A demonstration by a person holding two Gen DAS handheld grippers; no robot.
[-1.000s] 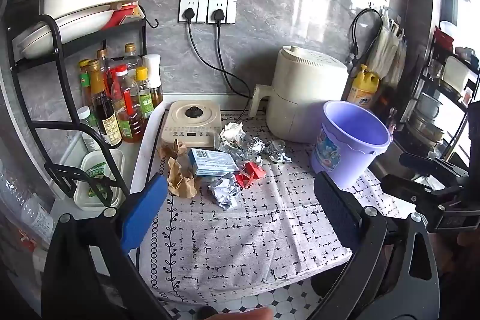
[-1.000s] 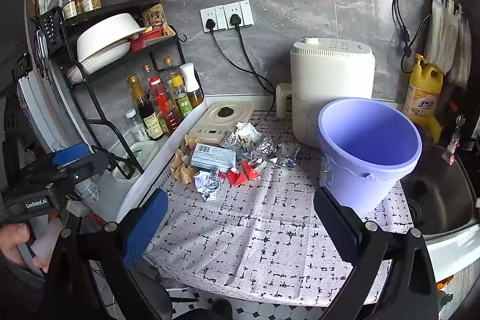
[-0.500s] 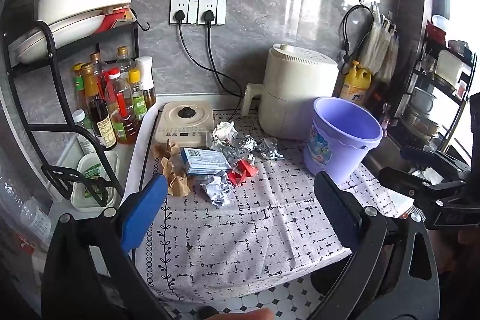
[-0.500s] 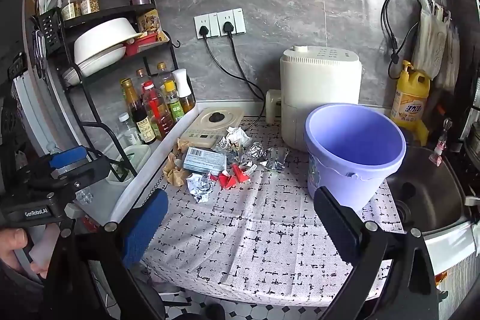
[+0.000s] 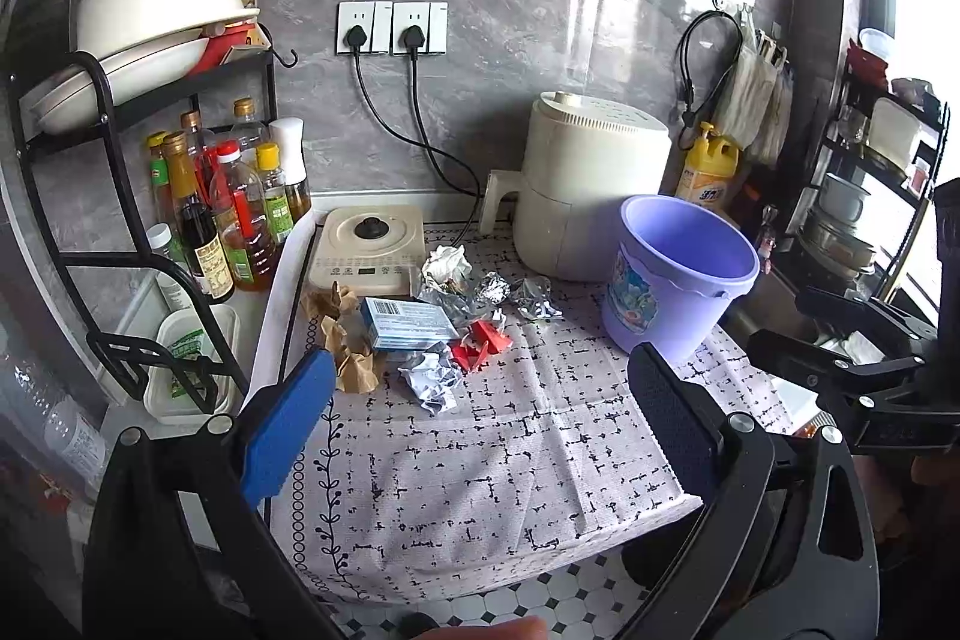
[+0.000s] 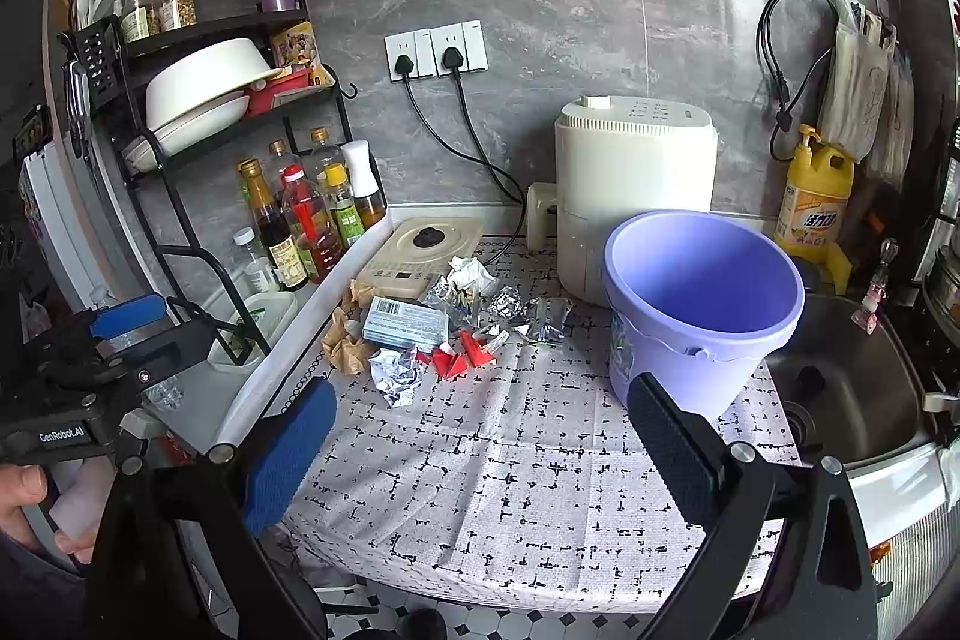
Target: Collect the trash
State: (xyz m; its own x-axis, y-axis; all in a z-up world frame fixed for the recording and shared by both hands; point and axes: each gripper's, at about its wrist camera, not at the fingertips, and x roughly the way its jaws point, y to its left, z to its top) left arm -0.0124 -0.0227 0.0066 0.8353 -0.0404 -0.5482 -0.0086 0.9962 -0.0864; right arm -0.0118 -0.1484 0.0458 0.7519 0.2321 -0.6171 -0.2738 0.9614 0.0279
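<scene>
A pile of trash lies on the patterned cloth: a blue-white box, brown crumpled paper, a crumpled white-blue wrapper, red scraps and foil pieces. An empty purple bucket stands to its right. My left gripper is open and empty, held short of the pile. My right gripper is open and empty near the cloth's front edge.
A cream induction plate and a white air fryer stand behind the trash. A black rack with sauce bottles is at the left. A yellow detergent bottle and a steel sink are at the right.
Both grippers have drifted slightly, shifting the view a little; the trash and bucket have not moved. Both stay open and empty.
</scene>
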